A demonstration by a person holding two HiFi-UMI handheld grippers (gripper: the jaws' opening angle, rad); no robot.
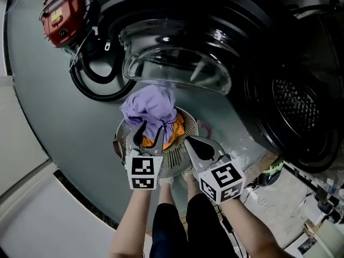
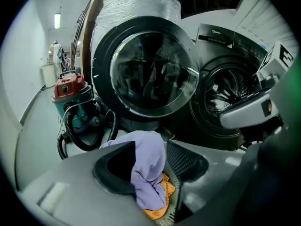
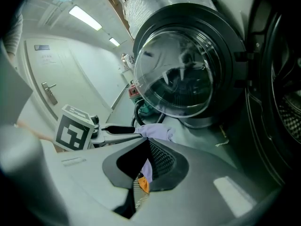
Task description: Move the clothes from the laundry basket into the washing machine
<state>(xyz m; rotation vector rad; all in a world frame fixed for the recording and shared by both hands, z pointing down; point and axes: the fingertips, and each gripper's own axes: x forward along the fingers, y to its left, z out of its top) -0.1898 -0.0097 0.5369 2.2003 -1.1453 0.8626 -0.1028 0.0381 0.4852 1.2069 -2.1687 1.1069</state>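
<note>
Clothes: the lavender garment is heaped above the laundry basket on the floor. An orange garment lies under it, inside the basket. No cloth shows in the drum.
Left gripper: its jaws pinch the lavender garment low down. In the left gripper view the cloth fills the gap between the pads and hangs below them.
Right gripper: its jaws are pressed together at the basket's right rim. Whether they nip the rim or nothing at all cannot be told.
Washing machine: the drum opening lies up and to your right. The open glass door hangs directly over the heap.
Lift: keep the pinch firm and raise the garment only until its tail clears the basket rim. Otherwise it will probably drag the orange piece out with it.
Path: swing right toward the drum rather than straight up, since the door is close overhead.
Tail: you hold a fold, not the bulk. Spread the right jaws and gather the hanging end so it cannot snag on the drum's edge.
Release: let go well inside the drum, not at the lip.
</note>
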